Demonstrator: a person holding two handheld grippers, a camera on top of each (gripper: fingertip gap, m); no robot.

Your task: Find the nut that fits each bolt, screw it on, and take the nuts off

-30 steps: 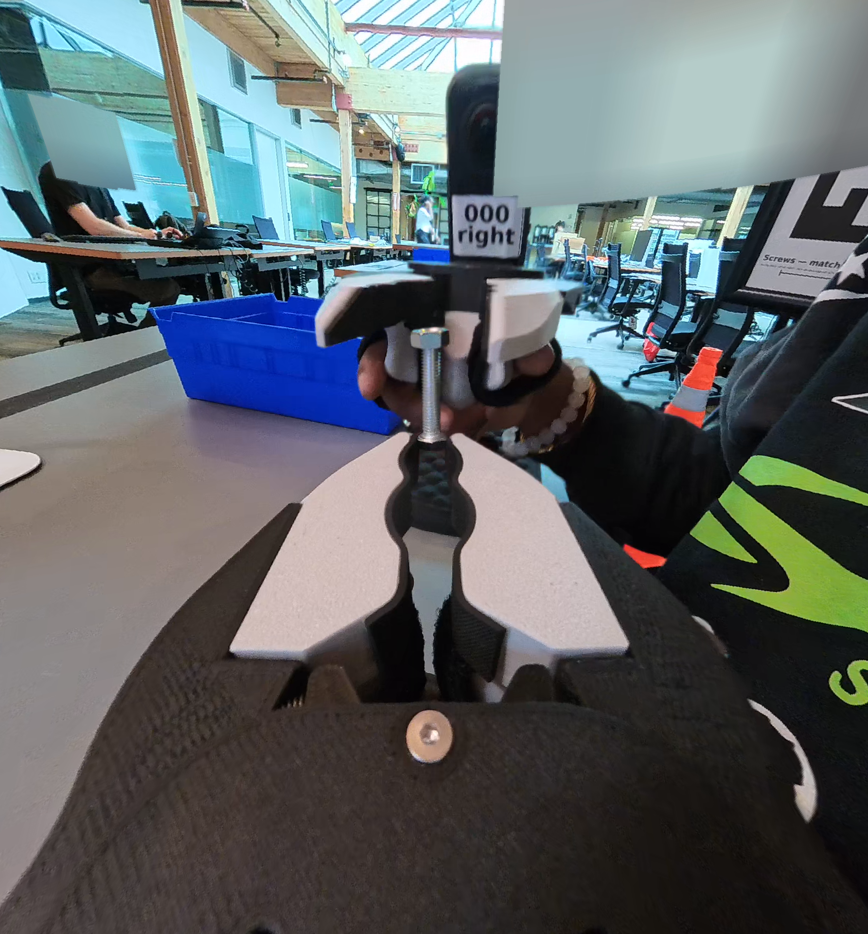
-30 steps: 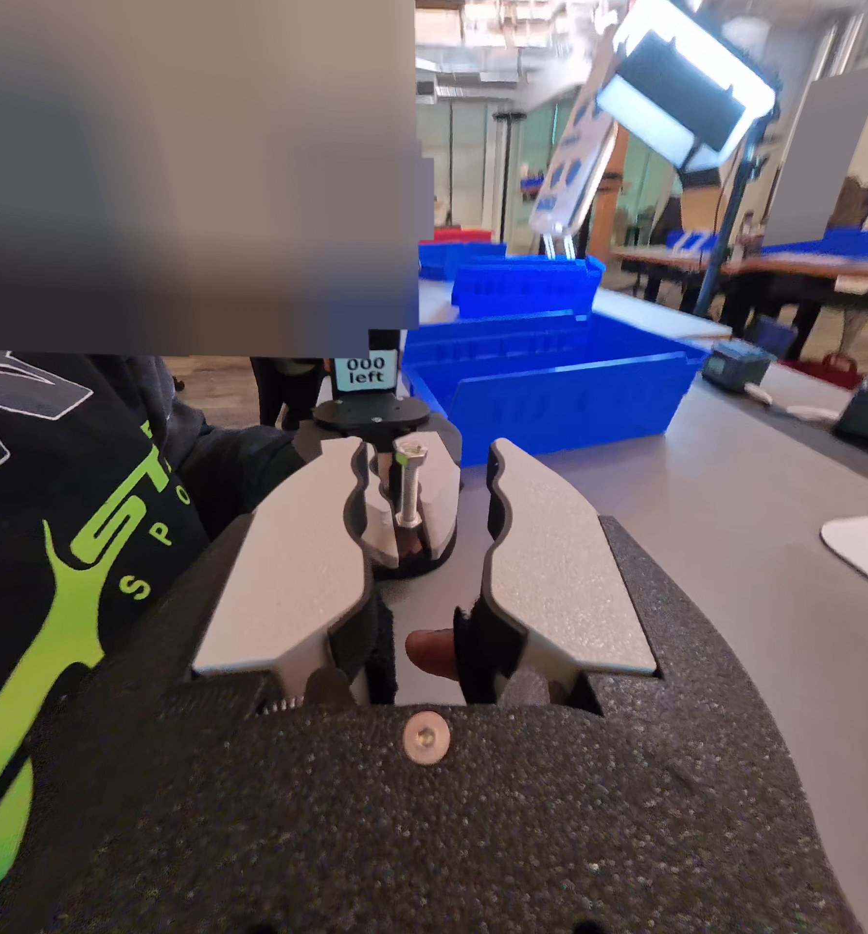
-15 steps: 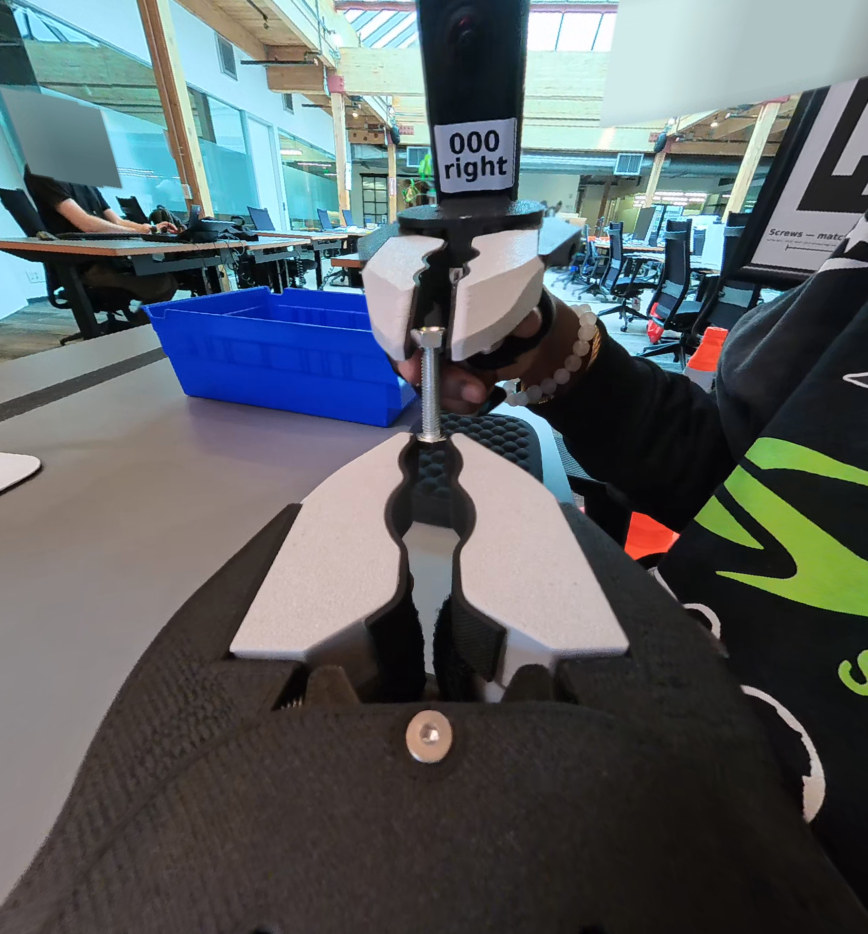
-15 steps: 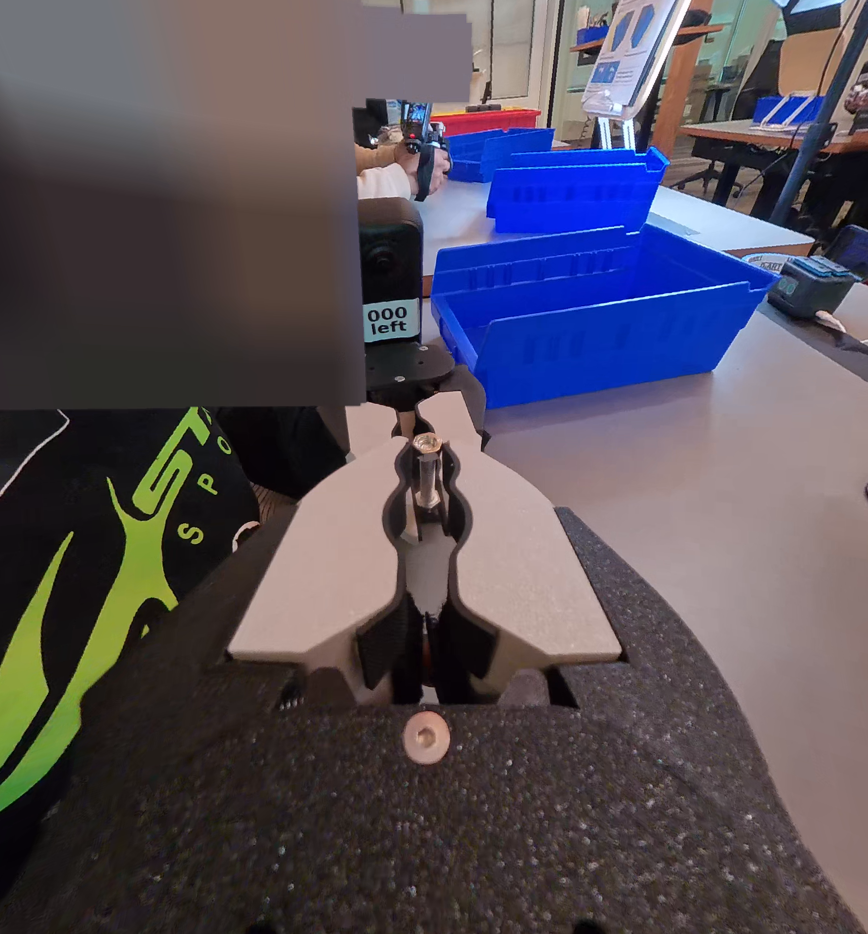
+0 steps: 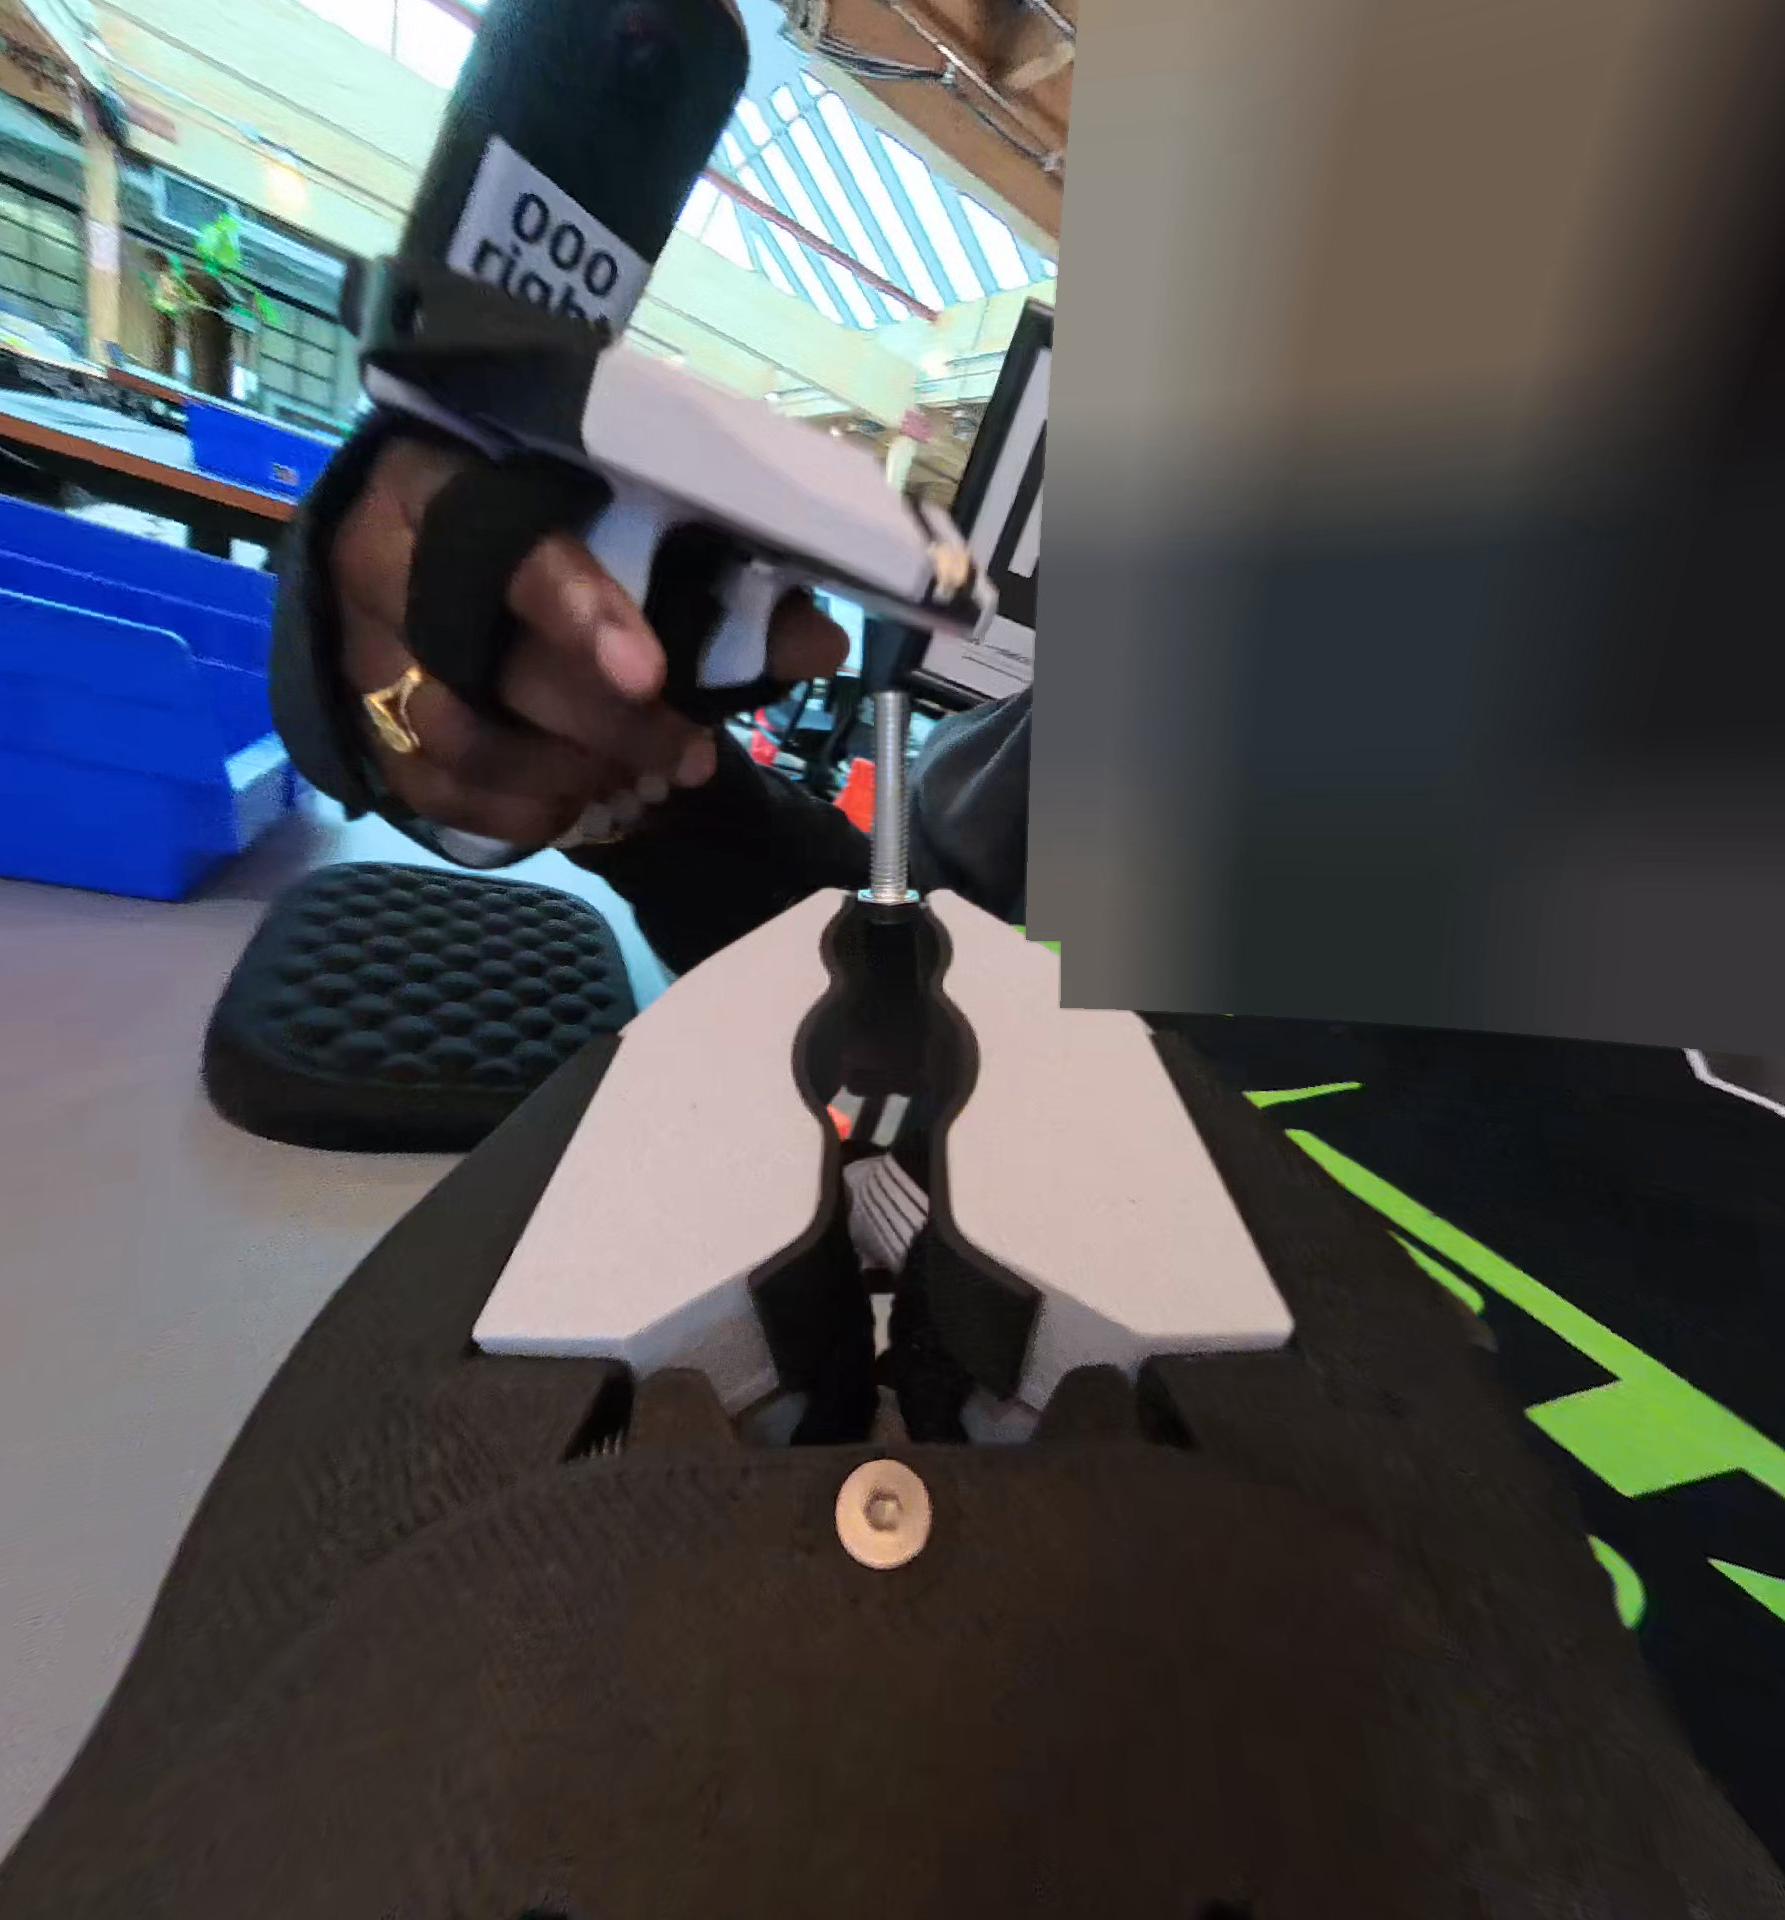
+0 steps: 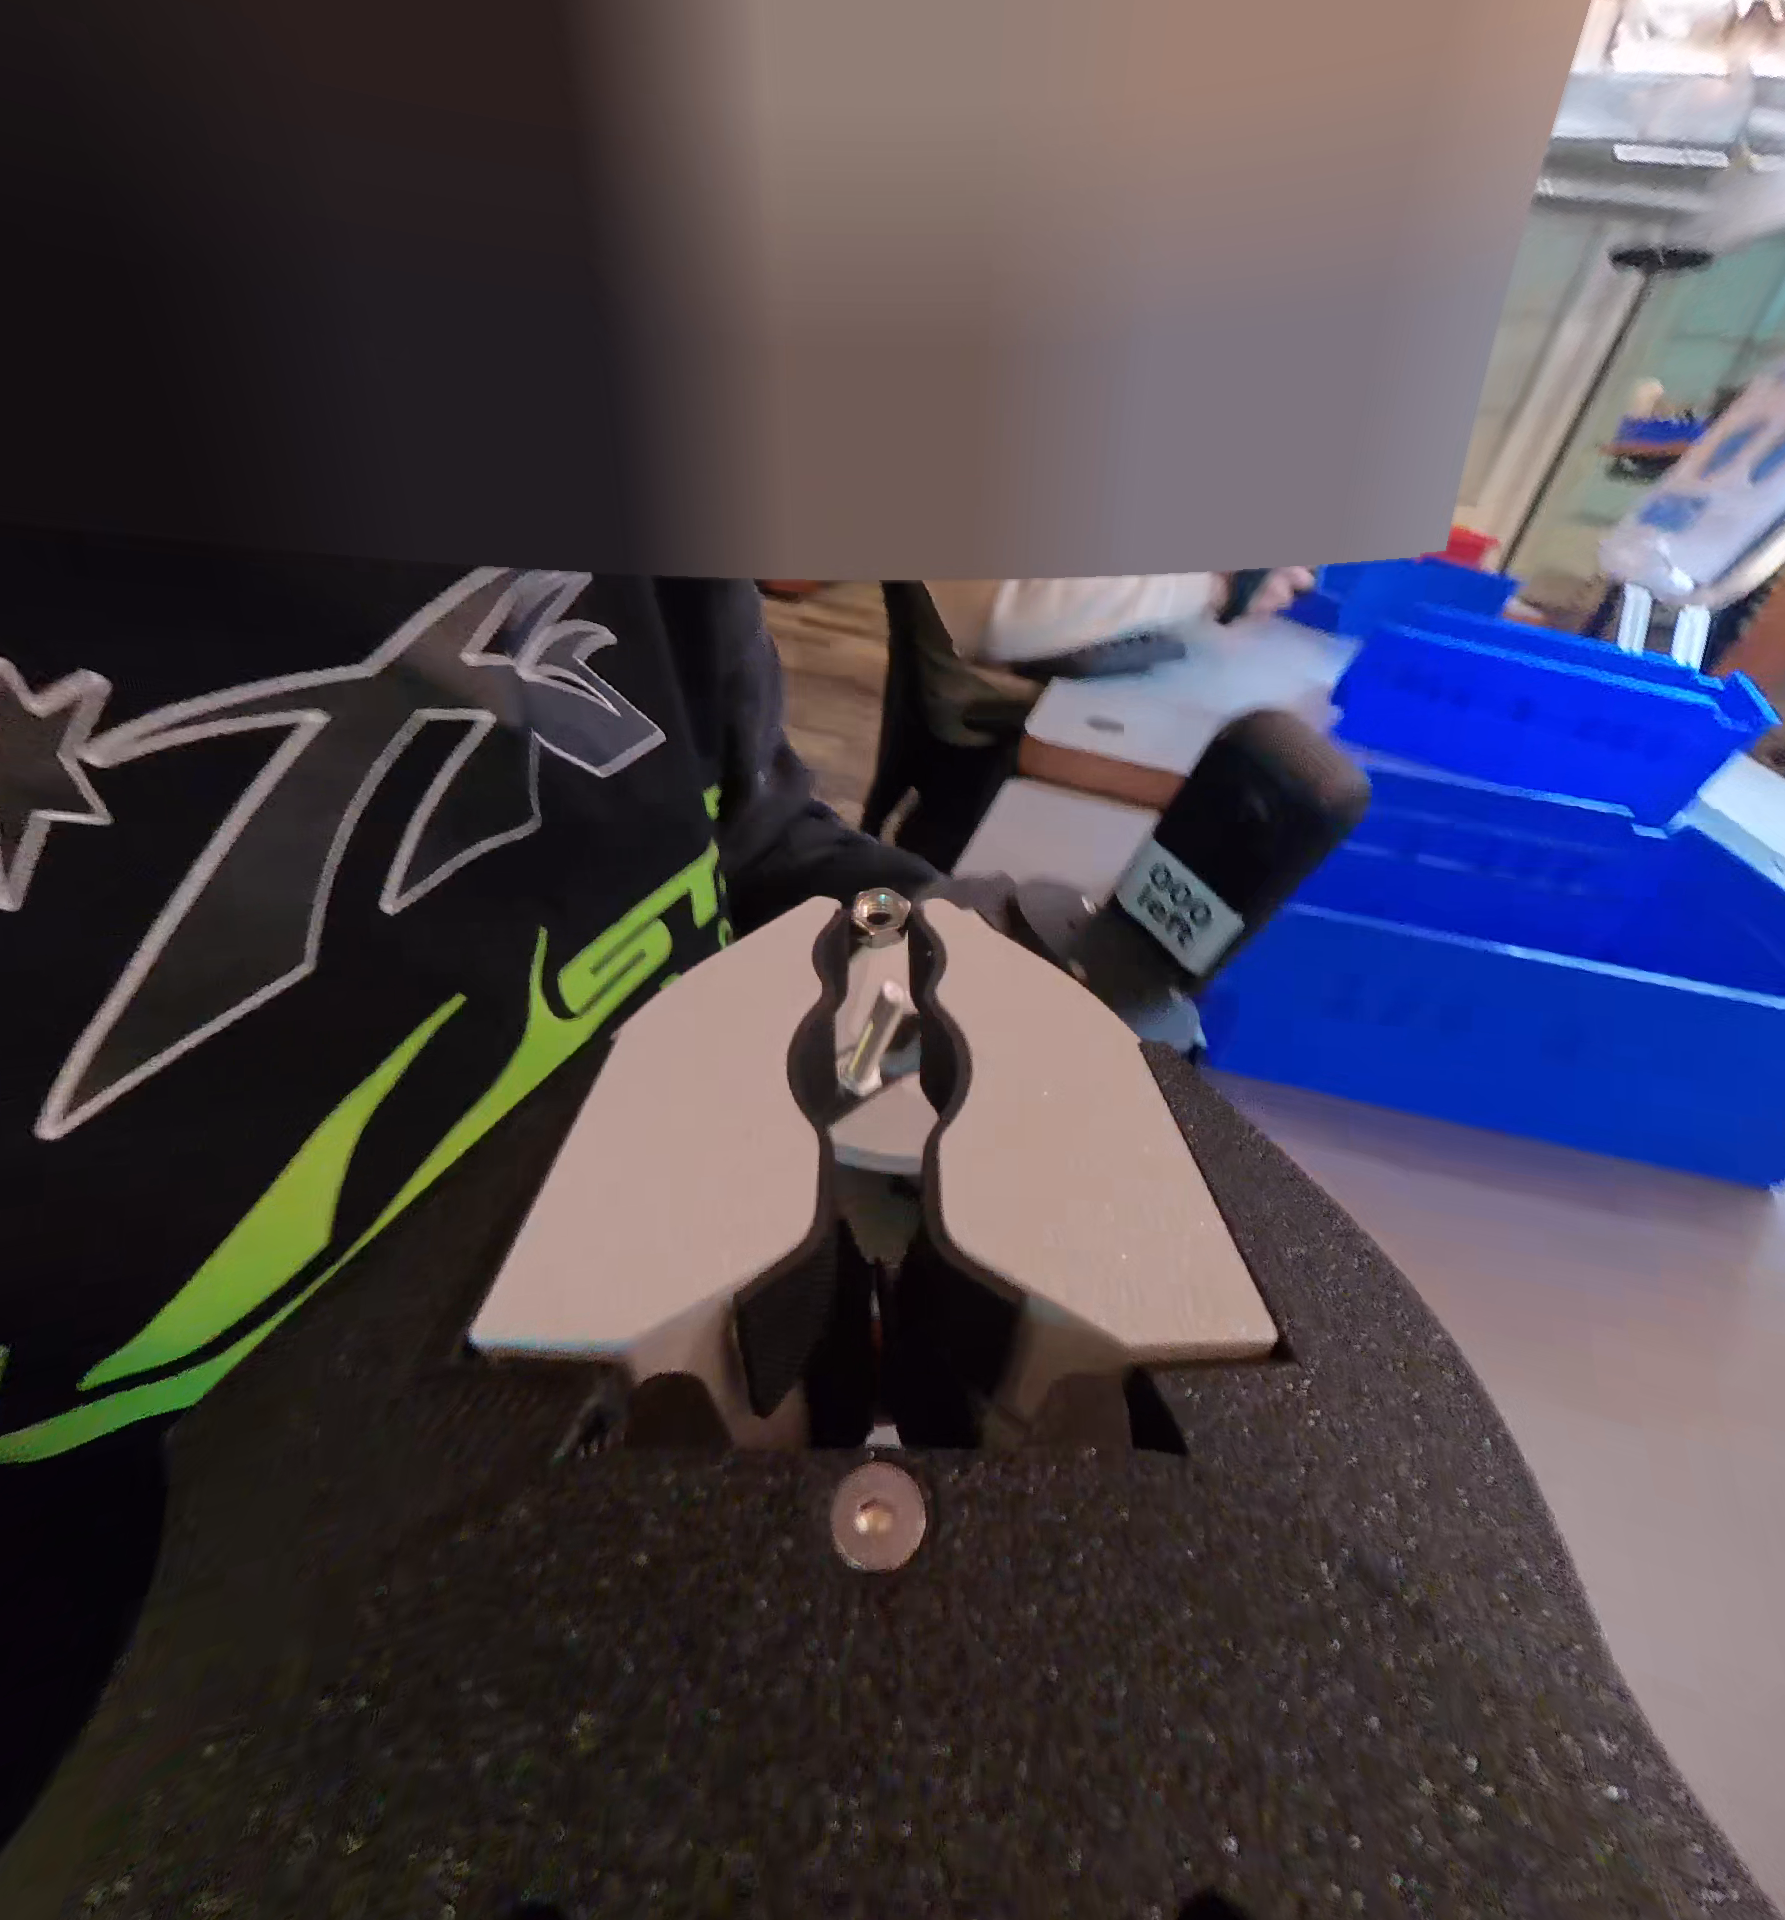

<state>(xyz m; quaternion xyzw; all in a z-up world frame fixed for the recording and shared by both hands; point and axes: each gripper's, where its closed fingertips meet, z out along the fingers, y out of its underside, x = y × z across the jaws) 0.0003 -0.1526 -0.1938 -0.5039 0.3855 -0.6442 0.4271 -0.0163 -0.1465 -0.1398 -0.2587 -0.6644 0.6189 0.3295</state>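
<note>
My left gripper (image 5: 888, 914) is shut on the lower end of a threaded silver bolt (image 5: 890, 790) and holds it upright above the table's near edge. My right gripper (image 5: 955, 587) comes in tilted from the upper left, held by a gloved hand (image 5: 514, 675), with its tips just above the bolt's top. In the right wrist view my right gripper (image 6: 875, 925) is shut on a small hex nut (image 6: 875, 912) at its very tips. The nut's hole faces the camera and looks empty. The bolt (image 6: 872, 1039) shows through the gap between the fingers, below the nut.
Blue bins stand on the grey table (image 5: 88, 1195) at the far left (image 5: 77, 727) and in the right wrist view (image 6: 1553, 987). A black honeycomb pad (image 5: 420, 997) lies near the table edge. The person's black and green shirt (image 6: 296, 935) is close behind both grippers. Some 5 centimetres of space lies between my two pairs of fingers.
My right gripper was open a second ago, shut over the bolt's top end, then tilted and swung aside with the nut. My left gripper kept hold of the bolt and turned toward the person.
</note>
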